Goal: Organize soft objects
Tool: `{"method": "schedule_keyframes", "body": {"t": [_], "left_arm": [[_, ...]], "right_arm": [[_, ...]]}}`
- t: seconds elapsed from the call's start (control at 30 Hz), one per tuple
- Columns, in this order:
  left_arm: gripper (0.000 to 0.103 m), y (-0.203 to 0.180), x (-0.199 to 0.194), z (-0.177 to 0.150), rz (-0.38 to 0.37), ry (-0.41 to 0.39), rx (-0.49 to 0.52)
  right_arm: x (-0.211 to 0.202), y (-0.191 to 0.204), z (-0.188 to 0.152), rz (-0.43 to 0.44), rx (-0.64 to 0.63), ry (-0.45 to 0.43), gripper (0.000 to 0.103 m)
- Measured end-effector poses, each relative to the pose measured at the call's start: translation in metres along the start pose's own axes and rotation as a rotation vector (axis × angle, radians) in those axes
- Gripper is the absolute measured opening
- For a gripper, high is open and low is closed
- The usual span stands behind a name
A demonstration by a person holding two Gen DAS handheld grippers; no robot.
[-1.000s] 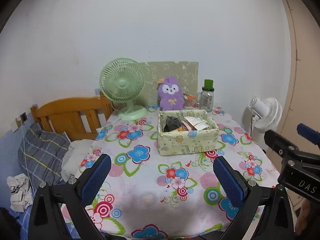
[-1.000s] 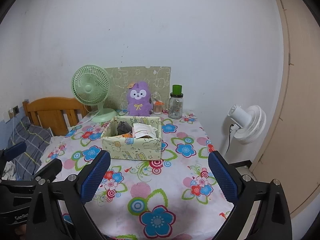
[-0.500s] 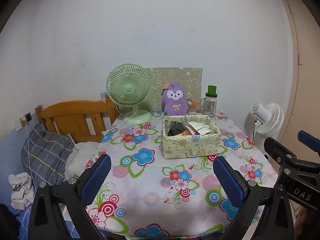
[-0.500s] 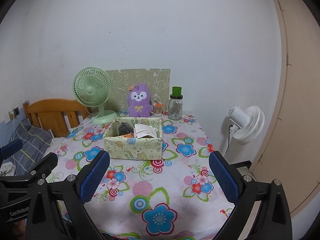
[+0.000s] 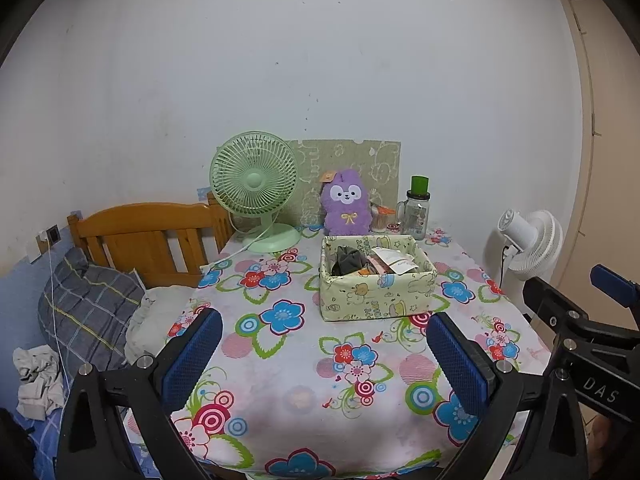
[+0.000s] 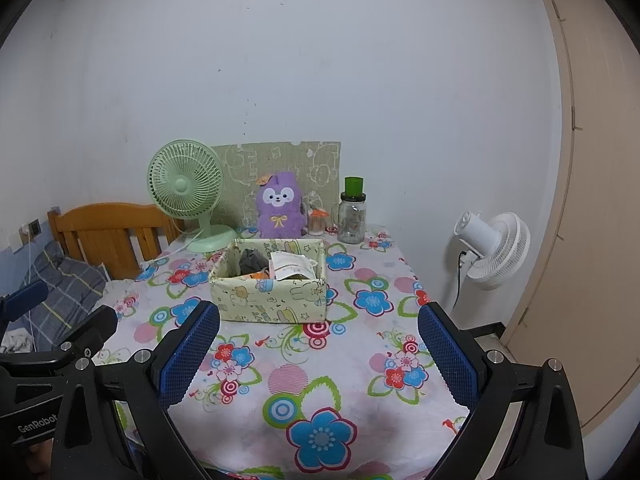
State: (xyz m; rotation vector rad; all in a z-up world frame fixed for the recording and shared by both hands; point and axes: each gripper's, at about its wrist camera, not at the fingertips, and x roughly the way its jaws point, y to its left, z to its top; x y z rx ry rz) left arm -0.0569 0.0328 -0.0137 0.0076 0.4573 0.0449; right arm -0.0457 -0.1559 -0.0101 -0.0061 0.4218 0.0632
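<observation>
- Both cameras have drawn back from the table (image 5: 280, 364) since a second ago: the box (image 5: 376, 296) and the things behind it now look smaller and sit higher in each view.
- Left gripper (image 5: 324, 356) hangs over the near edge of the flowered table, its blue pads spread wide with nothing between them.
- Right gripper (image 6: 318, 354) hangs likewise, pads wide apart and empty; its black frame shows at 4 o'clock in the left view.
- At 12 o'clock from both grippers the pale green box stands mid-table, well apart from them, with a dark cloth (image 5: 349, 260) and white packets (image 6: 294, 268) inside.
- Behind the box, against the wall, a purple plush toy (image 5: 346, 204) sits upright.
- Beside the toy, a green fan (image 5: 254, 178) stands at 10 o'clock and a green-capped jar (image 5: 417, 212) at 2 o'clock.
</observation>
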Motion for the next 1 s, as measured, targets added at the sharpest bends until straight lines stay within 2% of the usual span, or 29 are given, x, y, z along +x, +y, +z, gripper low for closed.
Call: {"method": "schedule_keyframes", "body": {"t": [1.0], "left_arm": [[0.103, 0.0011, -0.0024, 0.0003, -0.006, -0.008, -0.005]], "right_arm": [[-0.0024, -0.0025, -0.0001, 0.007, 0.009, -0.009, 0.101]]}}
